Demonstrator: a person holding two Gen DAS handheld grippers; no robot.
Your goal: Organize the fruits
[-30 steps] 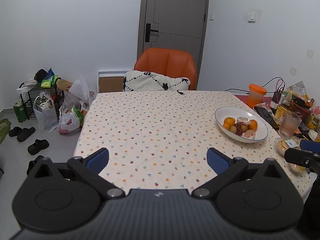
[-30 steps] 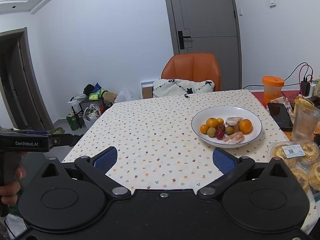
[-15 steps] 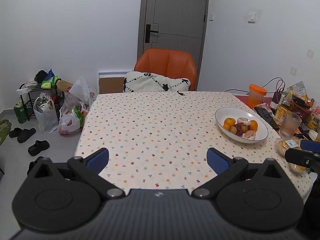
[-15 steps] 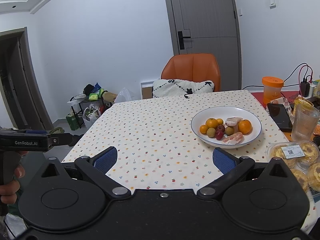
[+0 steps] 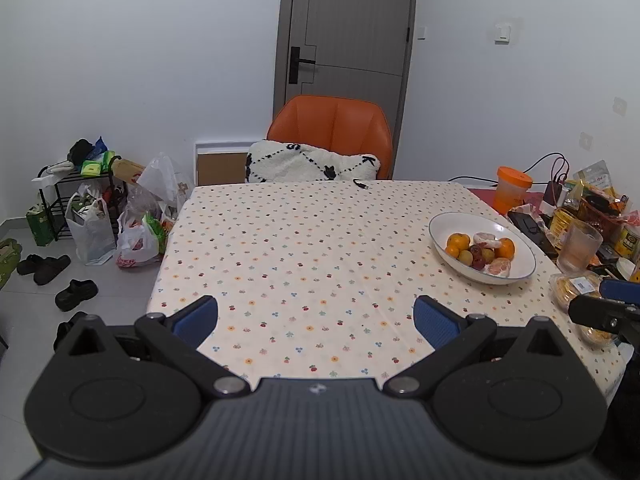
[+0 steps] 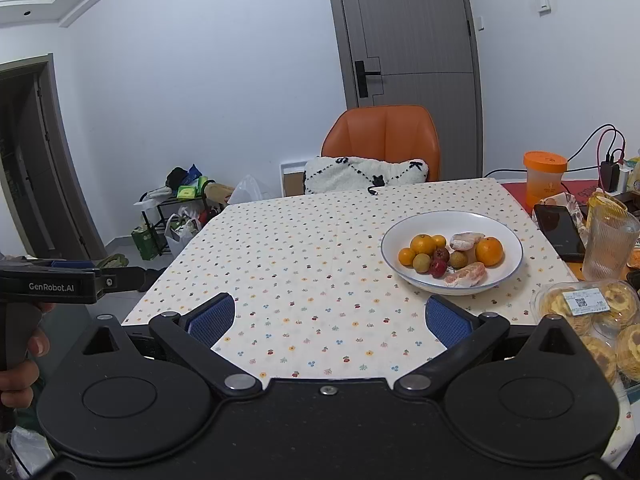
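Note:
A white bowl [image 5: 448, 224] [image 6: 508, 236] stands on the right side of the floral tablecloth [image 5: 304, 248] [image 6: 312, 248]. It holds several fruits: oranges [image 6: 489, 250], small red fruits [image 6: 437, 267], brownish round ones [image 6: 421, 262] and peeled citrus segments [image 6: 466, 274]. My left gripper [image 5: 315, 317] hovers open over the table's near edge, well left of the bowl, with nothing between its blue pads. My right gripper [image 6: 330, 317] is open too, the bowl just ahead of its right finger. The left gripper's body [image 6: 52, 282] shows at the right wrist view's left edge, held by a hand.
Right of the bowl crowd a ribbed glass [image 6: 608, 242], a phone [image 6: 558, 226], an orange-lidded cup [image 6: 544, 178], a clear box of pastries [image 6: 588, 312], cables and snack packs. An orange chair [image 5: 330, 136] with a cushion stands at the far side. Bags and shoes lie on the floor at left [image 5: 100, 228].
Both grippers have crept very slightly back from the table; the bowl sits a touch farther away in both views. Nothing was grasped or released.

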